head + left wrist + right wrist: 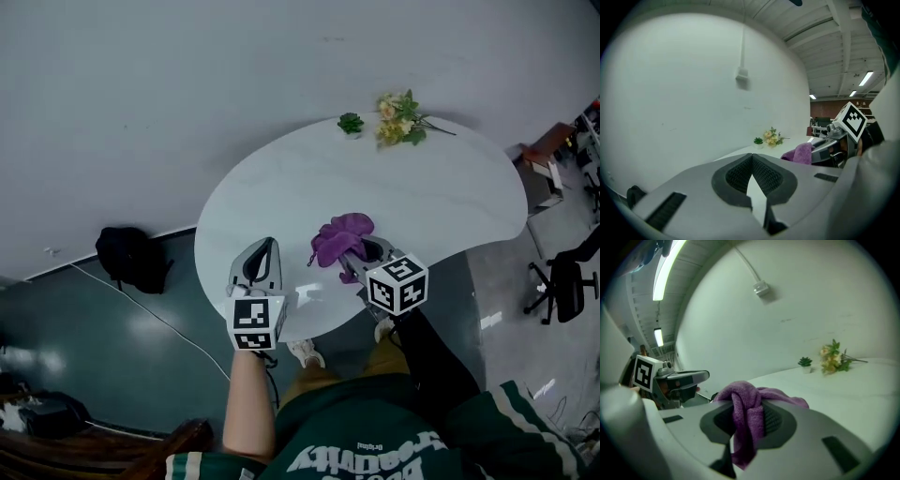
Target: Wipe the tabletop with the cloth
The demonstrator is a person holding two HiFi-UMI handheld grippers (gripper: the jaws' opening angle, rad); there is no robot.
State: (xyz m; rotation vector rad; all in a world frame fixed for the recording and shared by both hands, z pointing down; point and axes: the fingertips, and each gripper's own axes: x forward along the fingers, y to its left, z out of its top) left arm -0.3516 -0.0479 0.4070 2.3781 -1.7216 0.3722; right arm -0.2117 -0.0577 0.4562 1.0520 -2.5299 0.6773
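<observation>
Over table (431,187), R tool (356,255) clamps purple cloth (339,234); L tool (269,246) shut.

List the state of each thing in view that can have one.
left tool: shut, nothing between its jaws.
right tool: shut on the purple cloth.
purple cloth: bunched up, one fold pinched in the right tool.
flower sprig: lying flat near the far edge of the table.
small potted plant: upright.

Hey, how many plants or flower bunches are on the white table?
2: a small green plant at the far edge of the table, and a flower bunch just right of it. None looks hidden.
</observation>
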